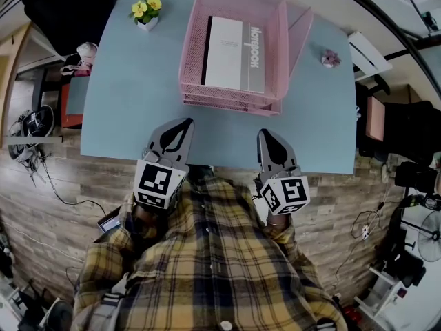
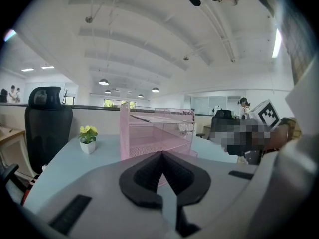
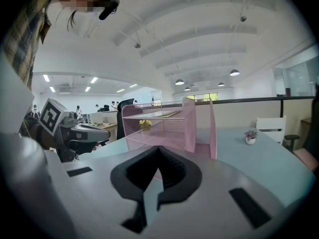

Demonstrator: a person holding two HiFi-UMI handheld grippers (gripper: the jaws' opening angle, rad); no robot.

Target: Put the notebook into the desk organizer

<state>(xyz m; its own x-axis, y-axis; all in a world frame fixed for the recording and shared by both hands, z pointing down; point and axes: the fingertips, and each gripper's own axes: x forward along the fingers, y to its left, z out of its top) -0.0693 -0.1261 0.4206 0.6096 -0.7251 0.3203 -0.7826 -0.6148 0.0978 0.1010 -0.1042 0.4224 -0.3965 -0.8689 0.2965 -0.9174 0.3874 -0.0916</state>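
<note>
A white notebook (image 1: 233,54) with a black spine lies flat on the top tier of the pink wire-mesh desk organizer (image 1: 193,74), which stands at the far middle of the pale blue table (image 1: 131,88). The notebook also shows on the top shelf (image 3: 158,115) in the right gripper view. Both grippers rest at the table's near edge, apart from the organizer. My left gripper (image 1: 187,123) is shut and empty. My right gripper (image 1: 264,134) is shut and empty too. The organizer (image 2: 154,133) (image 3: 169,128) stands ahead of each pair of jaws.
A small pot of yellow flowers (image 1: 147,11) sits at the table's far left; a small pink plant pot (image 1: 330,59) stands at the right. A black office chair (image 2: 47,123) is beyond the left edge. Cables and clutter lie on the wooden floor (image 1: 55,185).
</note>
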